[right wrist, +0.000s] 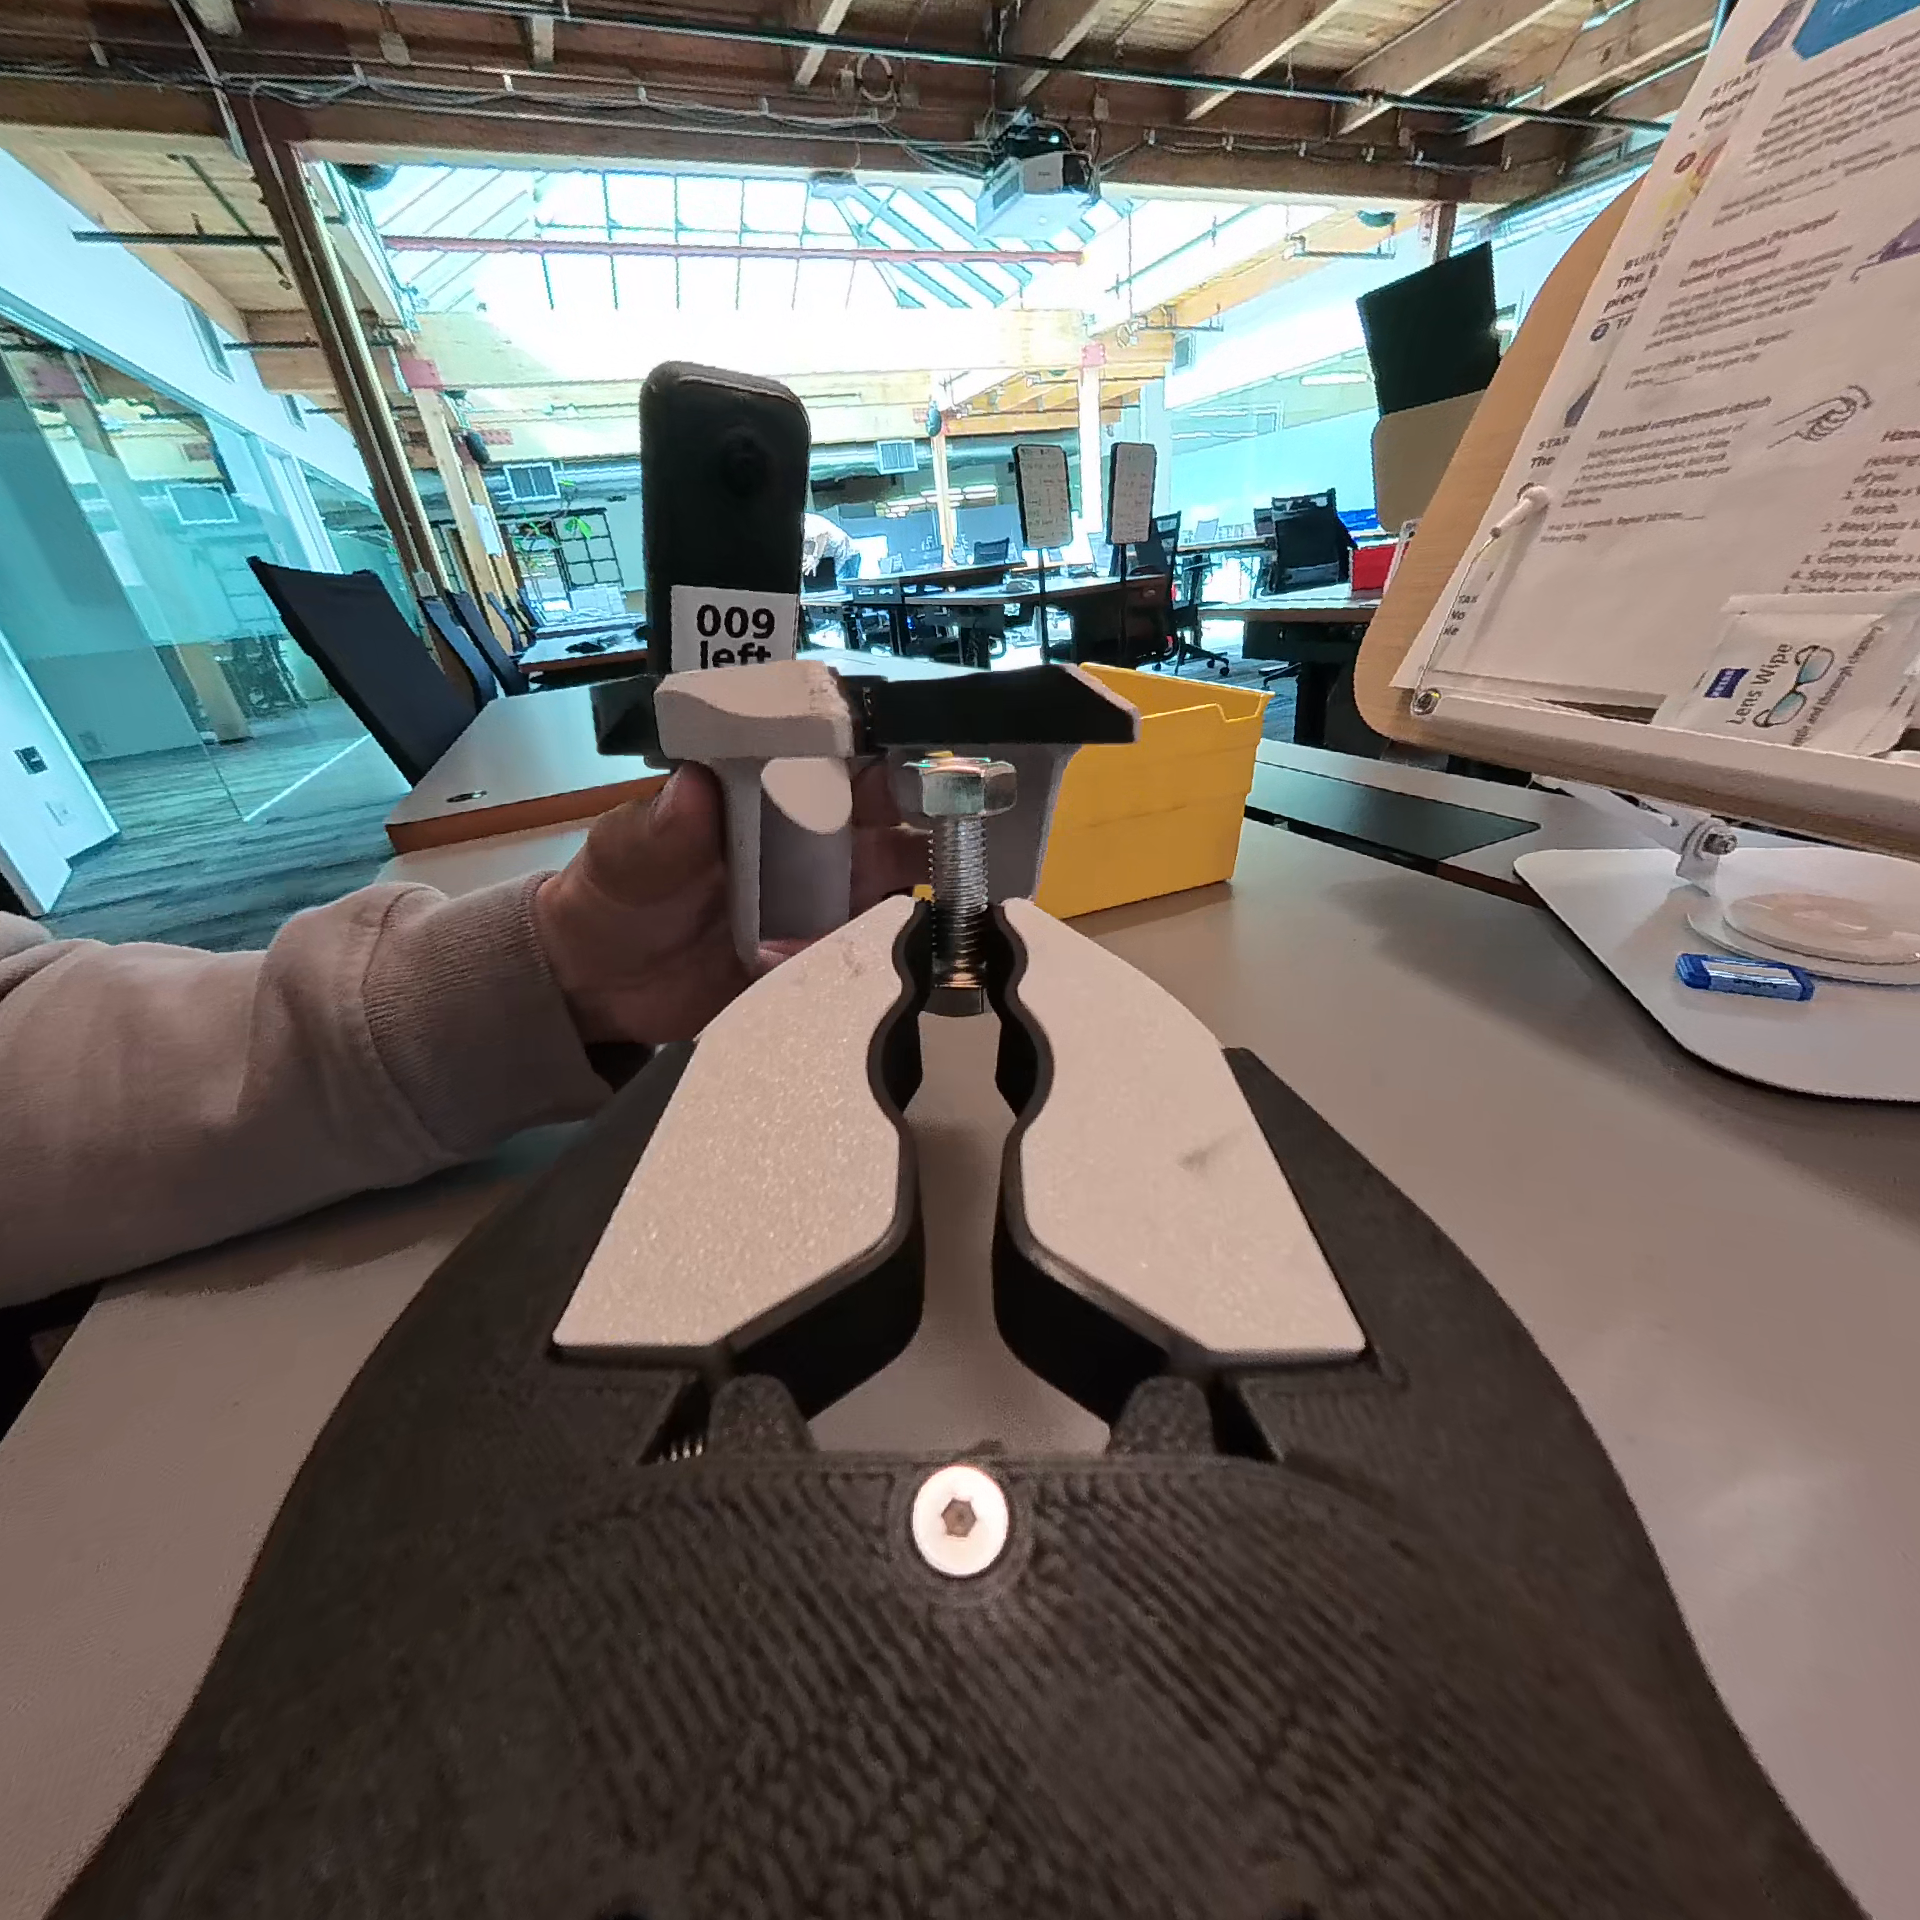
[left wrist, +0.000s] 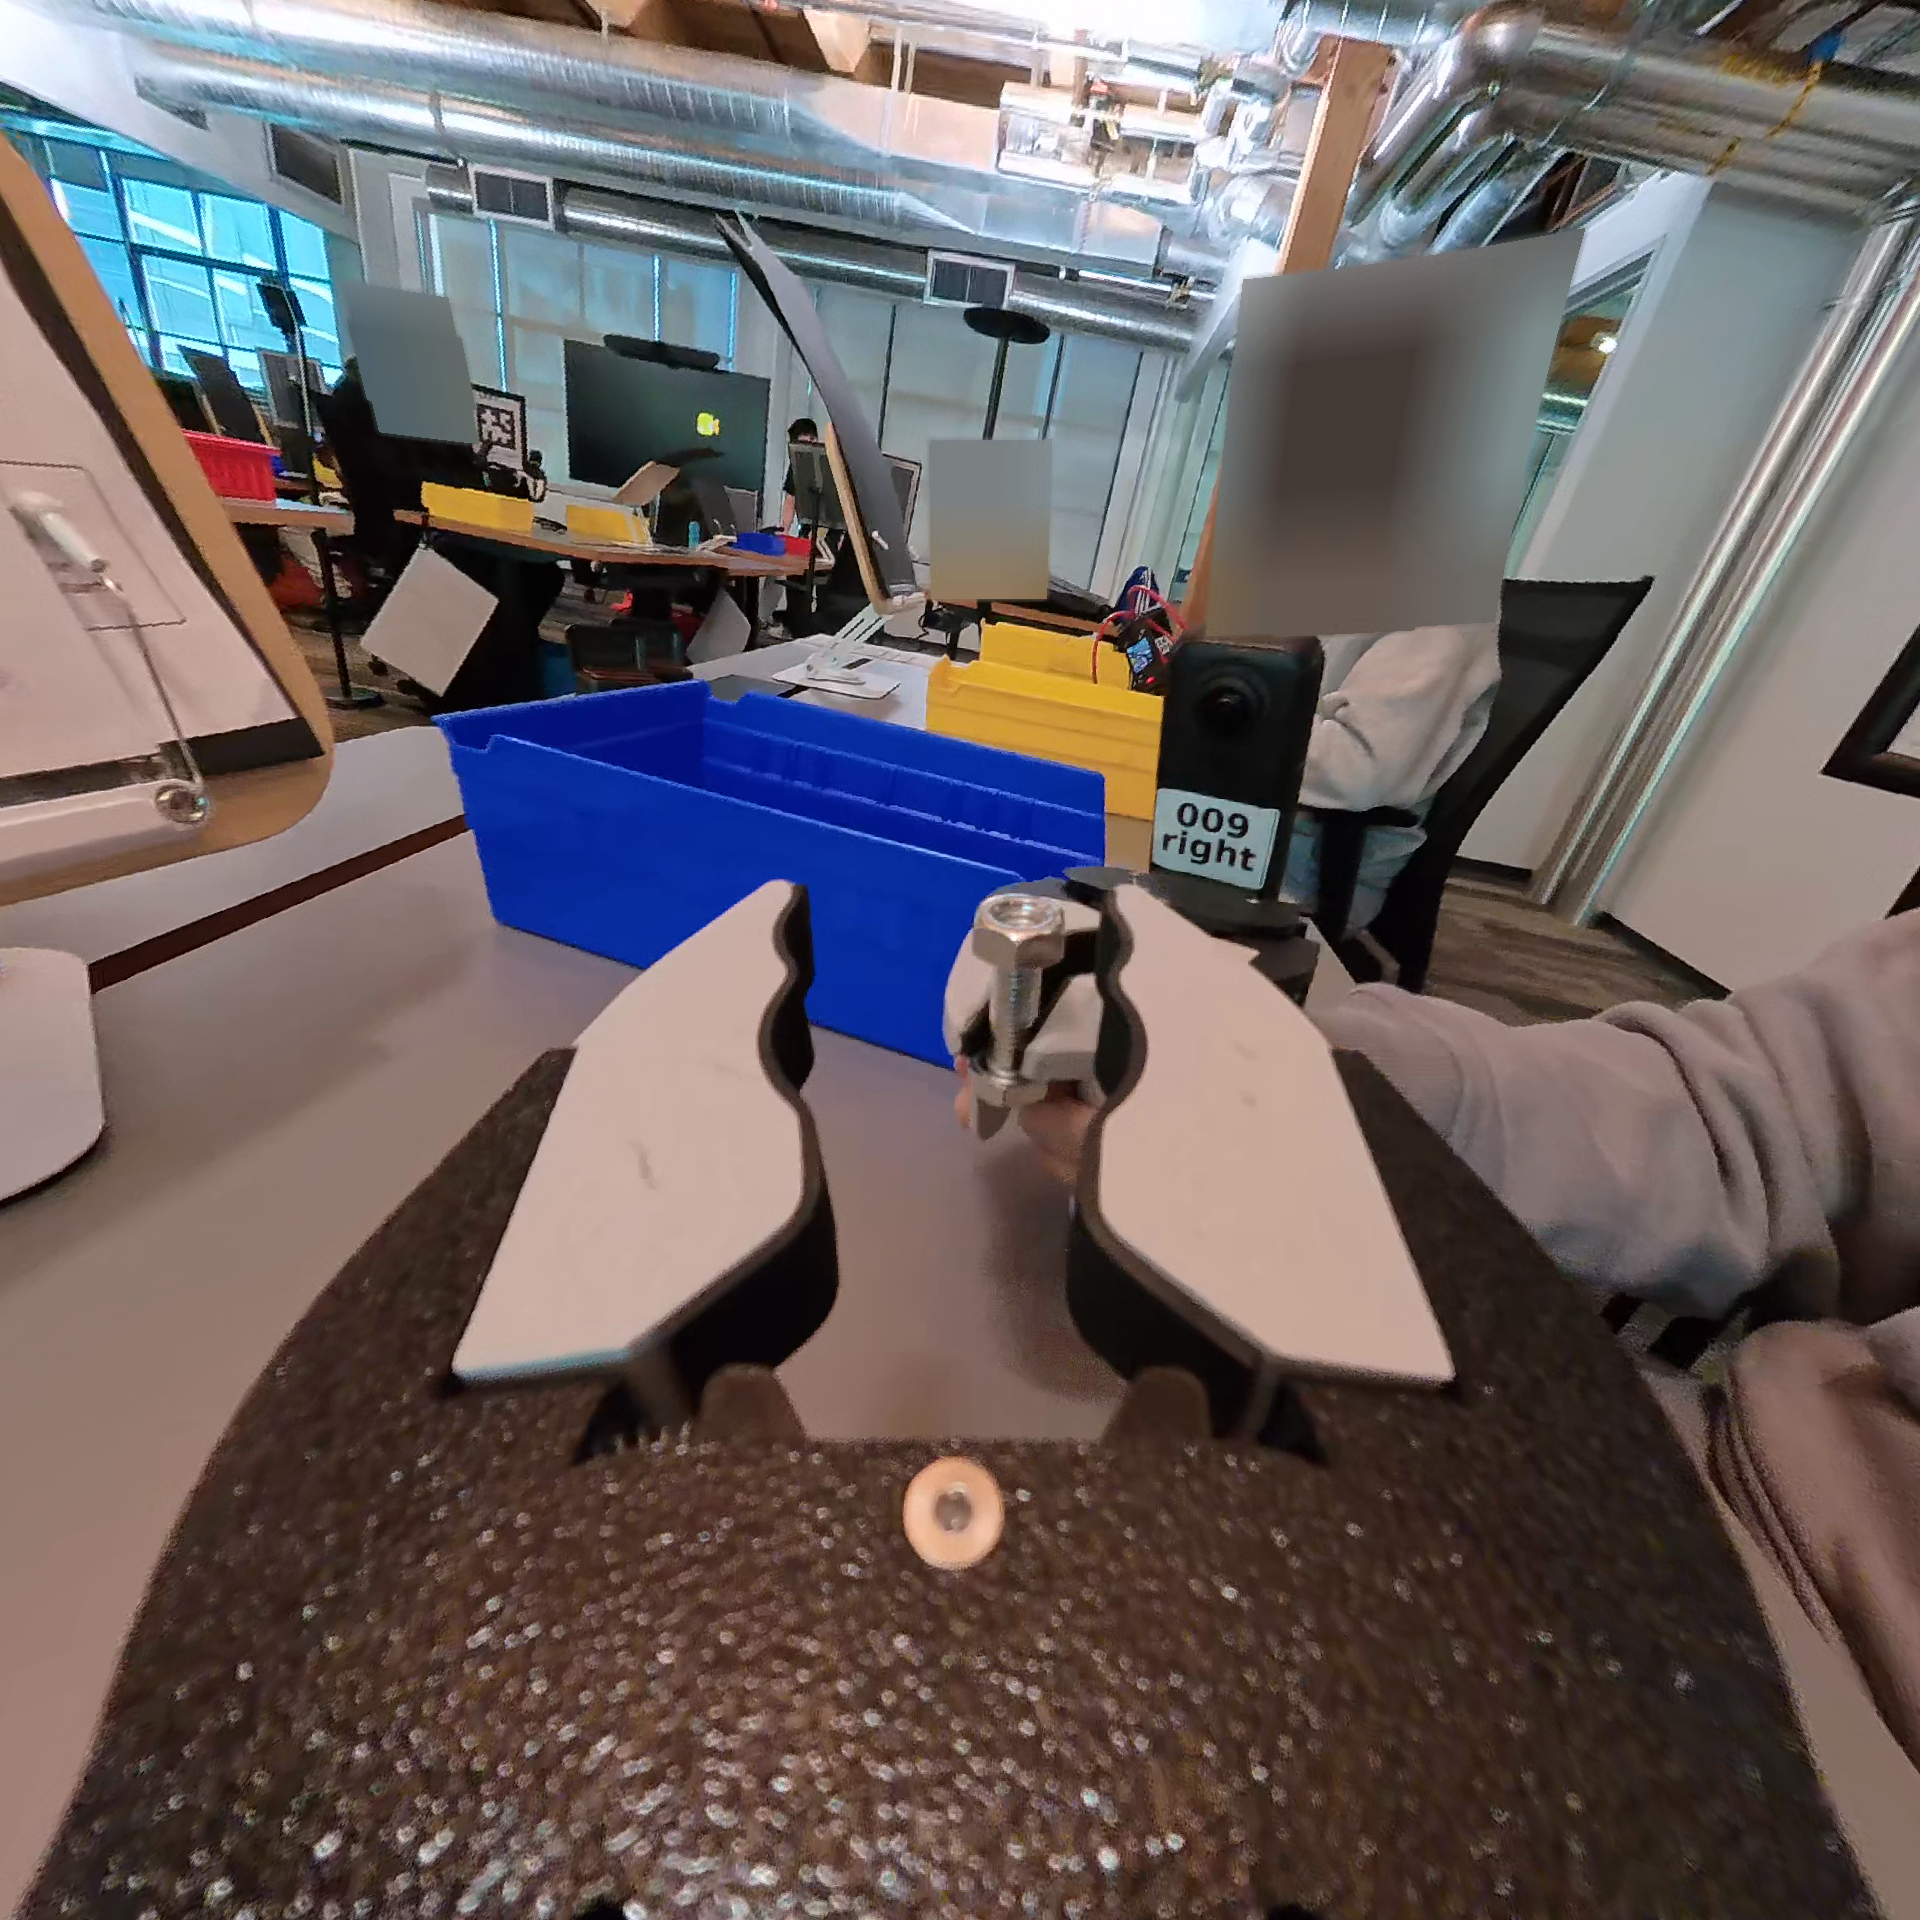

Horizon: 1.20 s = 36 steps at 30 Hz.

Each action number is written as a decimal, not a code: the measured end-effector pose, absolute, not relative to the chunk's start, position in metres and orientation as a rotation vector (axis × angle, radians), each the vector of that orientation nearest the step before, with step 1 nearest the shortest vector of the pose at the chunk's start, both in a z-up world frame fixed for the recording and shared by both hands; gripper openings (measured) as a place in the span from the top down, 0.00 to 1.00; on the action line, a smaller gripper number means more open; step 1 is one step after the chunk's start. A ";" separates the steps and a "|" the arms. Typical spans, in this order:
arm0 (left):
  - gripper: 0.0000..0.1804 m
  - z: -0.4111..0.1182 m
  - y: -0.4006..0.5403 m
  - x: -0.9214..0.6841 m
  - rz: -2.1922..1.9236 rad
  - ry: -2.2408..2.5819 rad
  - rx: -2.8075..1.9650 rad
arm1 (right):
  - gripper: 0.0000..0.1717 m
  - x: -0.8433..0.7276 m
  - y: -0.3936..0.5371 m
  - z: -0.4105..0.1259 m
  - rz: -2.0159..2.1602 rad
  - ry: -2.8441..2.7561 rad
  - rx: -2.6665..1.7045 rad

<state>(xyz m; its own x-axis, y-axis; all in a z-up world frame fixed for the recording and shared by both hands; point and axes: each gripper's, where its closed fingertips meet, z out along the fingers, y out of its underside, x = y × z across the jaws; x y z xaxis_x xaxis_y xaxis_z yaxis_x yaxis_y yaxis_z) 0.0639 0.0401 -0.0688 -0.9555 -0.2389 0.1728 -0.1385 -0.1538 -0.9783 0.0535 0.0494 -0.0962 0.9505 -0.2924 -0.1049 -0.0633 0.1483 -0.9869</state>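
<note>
On the grey desk (left wrist: pixel 260 1039), the blue bin (left wrist: pixel 769 821) is the biggest thing and the handiest marker: it stands open-topped, with a yellow bin (left wrist: pixel 1039 707) just behind its right end and a tilted board of printed sheets (right wrist: pixel 1704 436) on a white stand off to its left. In front of the bin, close to its right end, the two grippers meet nose to nose. The left gripper (left wrist: pixel 951 997) has its jaws spread wide with nothing pressed between them; the bolt stands just inside its right-hand finger (left wrist: pixel 1195 1091), and I cannot tell whether that finger touches it. The right gripper (right wrist: pixel 958 961) has its jaws drawn nearly together, the fingertips (right wrist: pixel 1039 966) clamped on the lower threads of a silver hex bolt (right wrist: pixel 958 831), which stands upright with its head on top and what looks like a nut (right wrist: pixel 956 997) near the bottom. A hand (right wrist: pixel 634 914) in a pale sleeve is behind it. To my eye, doing this well means keeping the right grip firm and the bolt plumb, and squaring the open jaws on either side of the head before any squeeze, so the bolt is not knocked askew.
</note>
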 end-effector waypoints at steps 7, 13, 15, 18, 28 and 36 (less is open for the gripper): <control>0.73 -0.078 0.047 0.077 -2.202 1.994 -0.536 | 0.95 0.057 0.045 -0.092 -0.179 0.324 -1.384; 0.72 -0.067 0.052 0.075 -2.291 1.929 -0.538 | 0.95 0.060 0.041 -0.089 -0.195 0.335 -1.371; 0.71 -0.066 0.044 0.071 -2.304 1.939 -0.519 | 0.95 0.059 0.043 -0.090 -0.194 0.332 -1.376; 0.71 -0.069 0.037 0.071 -2.285 1.946 -0.535 | 0.95 0.058 0.045 -0.092 -0.205 0.319 -1.394; 0.68 -0.072 0.057 0.086 -2.211 1.921 -0.630 | 0.95 0.062 0.040 -0.091 -0.226 0.346 -1.382; 0.68 -0.075 0.032 0.077 -2.207 1.946 -0.619 | 0.95 0.058 0.045 -0.091 -0.206 0.326 -1.383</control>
